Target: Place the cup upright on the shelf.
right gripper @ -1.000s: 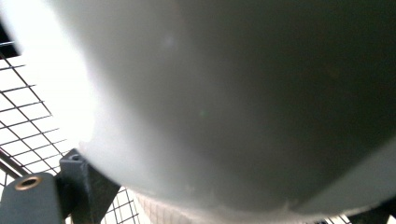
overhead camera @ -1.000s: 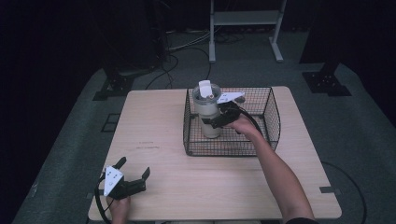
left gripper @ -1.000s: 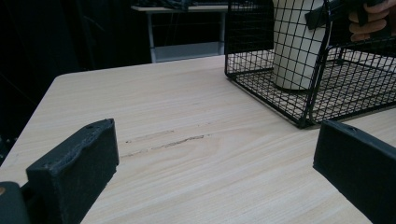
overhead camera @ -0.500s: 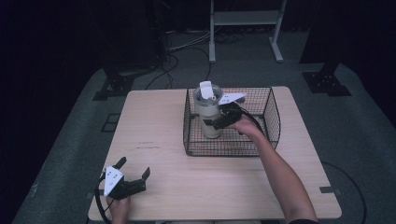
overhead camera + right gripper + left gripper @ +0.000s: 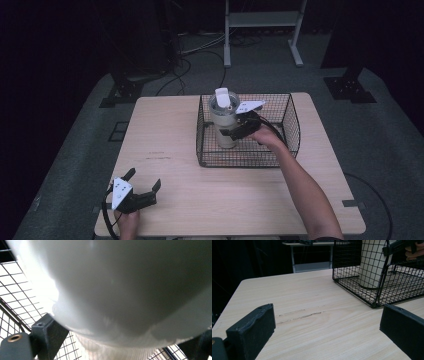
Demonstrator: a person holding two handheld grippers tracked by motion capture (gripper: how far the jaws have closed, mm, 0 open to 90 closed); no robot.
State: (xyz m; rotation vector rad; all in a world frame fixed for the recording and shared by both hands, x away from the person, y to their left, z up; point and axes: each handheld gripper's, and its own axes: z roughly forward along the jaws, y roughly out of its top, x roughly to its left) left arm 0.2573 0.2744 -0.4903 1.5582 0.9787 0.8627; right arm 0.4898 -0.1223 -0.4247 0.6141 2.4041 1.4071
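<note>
Right gripper clamped around a pale tumbler standing inside the wire basket; left gripper idle at the table's near corner.

In the high view, the tall cream-white cylindrical tumbler with a white flip lid (image 5: 223, 120) stands upright in the left part of the black wire-mesh basket (image 5: 290, 122), centre of the frame on the light wooden table (image 5: 170, 130). The right gripper (image 5: 235, 132) reaches in from the right, and its own view has a jaw on either side of the tumbler's wall, touching it, so it appears to be gripping the body. The left gripper (image 5: 145, 187), lower left of the frame, rests with jaws spread wide and nothing between them. The step looks like either lifting the tumbler out or having just set it down; I cannot tell which. A lift would need a straight rise clearing the basket rim.
</note>
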